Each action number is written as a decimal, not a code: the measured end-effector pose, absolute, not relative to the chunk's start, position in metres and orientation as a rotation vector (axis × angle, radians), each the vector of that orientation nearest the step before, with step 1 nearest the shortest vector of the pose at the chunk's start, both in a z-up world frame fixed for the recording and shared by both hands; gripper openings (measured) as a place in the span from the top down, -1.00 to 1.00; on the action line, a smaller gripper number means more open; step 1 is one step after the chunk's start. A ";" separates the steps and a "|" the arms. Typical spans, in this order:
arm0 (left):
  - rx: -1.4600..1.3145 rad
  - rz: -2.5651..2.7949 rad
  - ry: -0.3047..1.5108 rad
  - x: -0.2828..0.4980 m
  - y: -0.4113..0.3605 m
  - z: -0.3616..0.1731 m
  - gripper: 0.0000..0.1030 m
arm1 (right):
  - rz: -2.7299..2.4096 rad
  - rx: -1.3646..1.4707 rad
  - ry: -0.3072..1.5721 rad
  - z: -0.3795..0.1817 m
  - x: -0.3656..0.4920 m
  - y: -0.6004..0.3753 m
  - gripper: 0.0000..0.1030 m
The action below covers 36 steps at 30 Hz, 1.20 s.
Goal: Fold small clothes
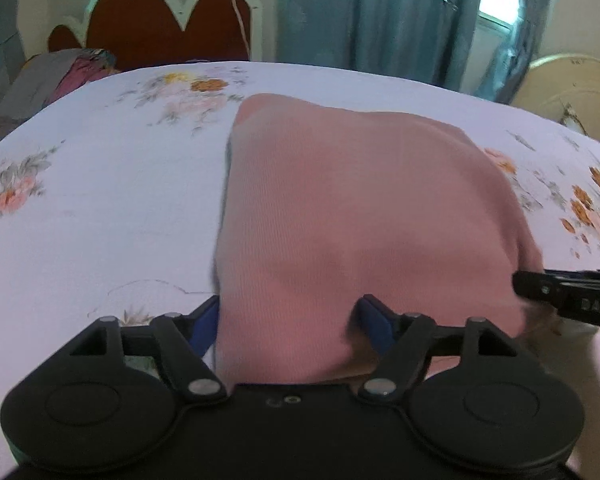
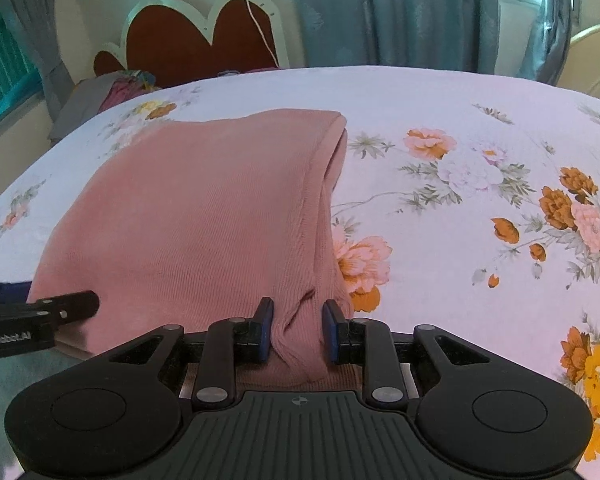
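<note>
Pink garment (image 2: 188, 216) on floral bed (image 2: 440, 92), part-folded, near edge gripped at both corners.
Lies doubled over mid-bed, layered fold along its right side. Right gripper (image 2: 296, 330): jaws narrow, pinching a bunch of cloth at the near right corner. Left gripper (image 1: 288, 320): jaws spread wide, cloth between them, apparently not clamped. Probably one fold done; further folds and final flattening likely left.
</note>
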<state>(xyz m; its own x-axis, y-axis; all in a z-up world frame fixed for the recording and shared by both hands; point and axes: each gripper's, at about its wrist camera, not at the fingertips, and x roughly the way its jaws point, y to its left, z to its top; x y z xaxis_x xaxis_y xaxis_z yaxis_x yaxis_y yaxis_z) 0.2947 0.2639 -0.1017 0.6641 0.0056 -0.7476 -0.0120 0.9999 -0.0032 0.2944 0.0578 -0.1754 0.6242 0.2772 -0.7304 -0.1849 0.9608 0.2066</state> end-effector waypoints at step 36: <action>0.046 0.092 0.601 0.056 0.186 0.069 -1.00 | 0.242 0.144 0.580 -0.020 0.026 0.004 -0.97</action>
<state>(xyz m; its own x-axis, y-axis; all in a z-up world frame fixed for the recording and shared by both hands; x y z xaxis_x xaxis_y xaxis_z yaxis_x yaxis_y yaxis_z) 0.0558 0.1855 0.0686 0.8211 0.0994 -0.5621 -0.0725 0.9949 0.0700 0.0262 0.0040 -0.0199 0.8096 0.2656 -0.5235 -0.1852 0.9618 0.2015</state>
